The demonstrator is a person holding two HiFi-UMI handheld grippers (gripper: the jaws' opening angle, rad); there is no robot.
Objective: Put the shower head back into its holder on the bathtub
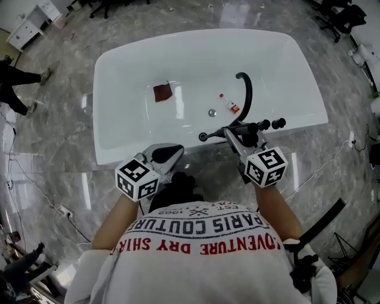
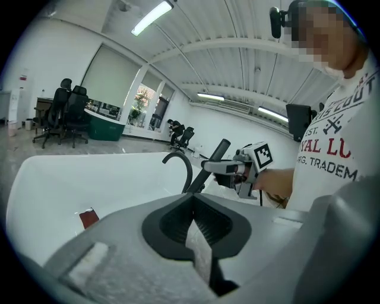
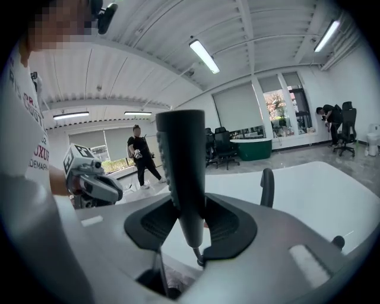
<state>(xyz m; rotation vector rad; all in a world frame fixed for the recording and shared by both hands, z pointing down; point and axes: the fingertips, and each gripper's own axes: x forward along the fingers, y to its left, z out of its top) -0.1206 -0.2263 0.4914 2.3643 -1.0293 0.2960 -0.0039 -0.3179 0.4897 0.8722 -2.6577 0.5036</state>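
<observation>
The right tool (image 3: 190, 224) clamped the shower head (image 3: 181, 172), a slim dark handle, at the bathtub's (image 1: 110, 151) near rim. The left tool (image 2: 193, 224) stood closed, empty.

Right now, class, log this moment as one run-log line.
left gripper: shut, empty | right gripper: shut on shower head | stage: shower head held at bathtub near rim, not yet docked

Open office-like hall: glossy stone floor (image 1: 53, 148), office chairs (image 2: 65, 113), ceiling strip lights (image 2: 151, 16), freestanding bathtub (image 1: 119, 65).
</observation>
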